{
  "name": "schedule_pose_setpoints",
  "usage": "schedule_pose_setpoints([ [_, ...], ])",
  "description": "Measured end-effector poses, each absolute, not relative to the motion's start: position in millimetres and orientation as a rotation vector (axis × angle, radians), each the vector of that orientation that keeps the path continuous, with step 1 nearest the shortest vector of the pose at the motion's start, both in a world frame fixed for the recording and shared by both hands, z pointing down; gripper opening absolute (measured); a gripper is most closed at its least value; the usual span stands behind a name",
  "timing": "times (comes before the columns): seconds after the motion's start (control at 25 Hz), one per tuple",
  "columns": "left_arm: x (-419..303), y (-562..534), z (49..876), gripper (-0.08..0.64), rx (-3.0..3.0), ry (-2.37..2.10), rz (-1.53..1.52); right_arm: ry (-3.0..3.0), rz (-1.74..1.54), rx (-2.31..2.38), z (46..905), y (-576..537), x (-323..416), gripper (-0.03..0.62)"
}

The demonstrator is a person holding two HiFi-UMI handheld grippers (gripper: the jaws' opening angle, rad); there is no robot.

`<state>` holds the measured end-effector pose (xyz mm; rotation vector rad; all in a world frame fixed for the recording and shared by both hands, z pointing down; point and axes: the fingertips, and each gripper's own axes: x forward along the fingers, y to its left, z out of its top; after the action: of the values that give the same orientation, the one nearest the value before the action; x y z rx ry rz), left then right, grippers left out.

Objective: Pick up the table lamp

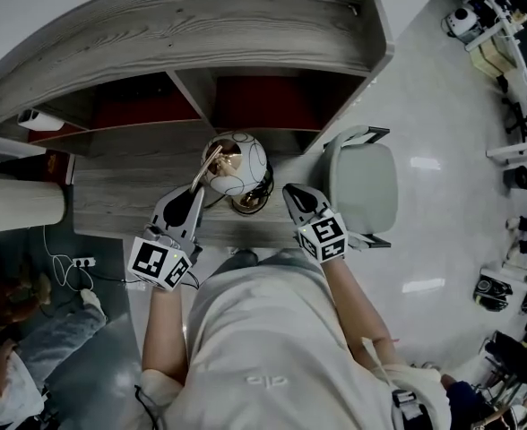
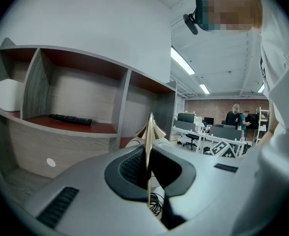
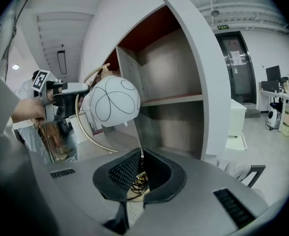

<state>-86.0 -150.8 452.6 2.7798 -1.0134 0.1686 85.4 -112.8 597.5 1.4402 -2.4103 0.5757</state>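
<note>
The table lamp has a white globe shade with black line drawing, a thin gold hoop arm and a base on the grey wood desk. My left gripper is shut on the gold hoop, which runs upright between its pads. The right gripper view shows the globe, the hoop and the left gripper on it. My right gripper is shut with nothing in it, just right of the base. A black cord lies beyond its tips.
A hutch with open red-floored shelves stands behind the lamp; a black remote and a white box lie on them. A grey chair is at the right, a white cylinder at the left, and a person at lower left.
</note>
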Motion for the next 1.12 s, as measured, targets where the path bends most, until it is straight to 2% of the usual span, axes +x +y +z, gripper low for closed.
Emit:
schedule_pose_setpoints([
  [0.2,-101,-149,455,0.023,2.765,-0.994,0.142,-2.439,0.568,1.402,616,-127,70,0.038],
  [0.84,-145,-139,464,0.021,2.751,-0.956,0.099,-2.406,0.599,1.363,680,-164,33,0.157],
  [1.12,-161,-133,468,0.021,2.757,-0.926,0.096,-2.361,0.578,1.367,701,-179,19,0.177],
])
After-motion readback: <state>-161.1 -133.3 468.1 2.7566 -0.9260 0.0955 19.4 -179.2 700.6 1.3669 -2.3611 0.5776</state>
